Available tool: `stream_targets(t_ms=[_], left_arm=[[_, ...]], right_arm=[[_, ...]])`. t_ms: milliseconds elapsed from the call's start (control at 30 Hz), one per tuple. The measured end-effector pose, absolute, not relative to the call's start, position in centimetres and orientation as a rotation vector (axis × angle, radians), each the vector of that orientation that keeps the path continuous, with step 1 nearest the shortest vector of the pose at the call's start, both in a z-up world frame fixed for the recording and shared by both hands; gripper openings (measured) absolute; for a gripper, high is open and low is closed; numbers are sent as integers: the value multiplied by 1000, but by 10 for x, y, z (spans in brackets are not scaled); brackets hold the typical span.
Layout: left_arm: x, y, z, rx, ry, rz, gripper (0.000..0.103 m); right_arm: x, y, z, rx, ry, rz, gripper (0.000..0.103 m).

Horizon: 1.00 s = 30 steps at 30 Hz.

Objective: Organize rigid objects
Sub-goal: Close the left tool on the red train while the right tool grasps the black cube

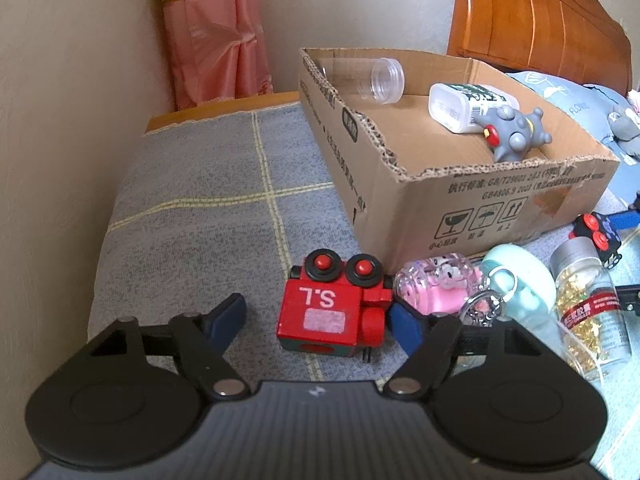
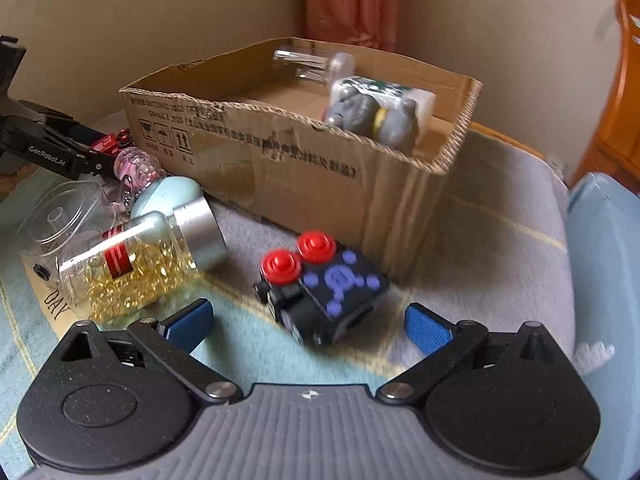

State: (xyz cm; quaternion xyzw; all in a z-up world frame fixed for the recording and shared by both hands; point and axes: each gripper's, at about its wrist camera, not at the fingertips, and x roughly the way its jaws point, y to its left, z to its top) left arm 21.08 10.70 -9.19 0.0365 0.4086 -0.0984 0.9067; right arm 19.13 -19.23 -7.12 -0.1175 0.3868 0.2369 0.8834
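- Red wooden toy train block (image 1: 334, 312) just in front of open brown cardboard box (image 1: 404, 196), between left gripper (image 1: 316, 322) pads, jaws apart, one pad touching.
- Right gripper (image 2: 310, 326) spread around black cube toy (image 2: 324, 284), untouched.
- Likely risk: lopsided squeeze skidding train into neighbouring pink clear trinket (image 1: 436, 286).

Pink curtain (image 1: 218, 36): hanging in the far corner, ahead-left of the tongs. Wooden headboard (image 1: 536, 12): far right, beyond them.
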Motion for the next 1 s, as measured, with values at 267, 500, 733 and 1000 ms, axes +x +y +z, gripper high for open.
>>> stream_targets(t_ms=[267, 500, 733, 1000], left_arm=[[210, 106, -91, 76, 849, -210, 73], [209, 102, -89, 82, 852, -223, 60], [208, 99, -88, 90, 849, -228, 53], [205, 100, -84, 83, 875, -247, 50]], right_arm=[[190, -180, -68, -297, 820, 584, 101], [174, -178, -62, -355, 813, 605, 93], [187, -179, -60, -361, 792, 592, 81], [189, -179, -55, -330, 825, 564, 60]])
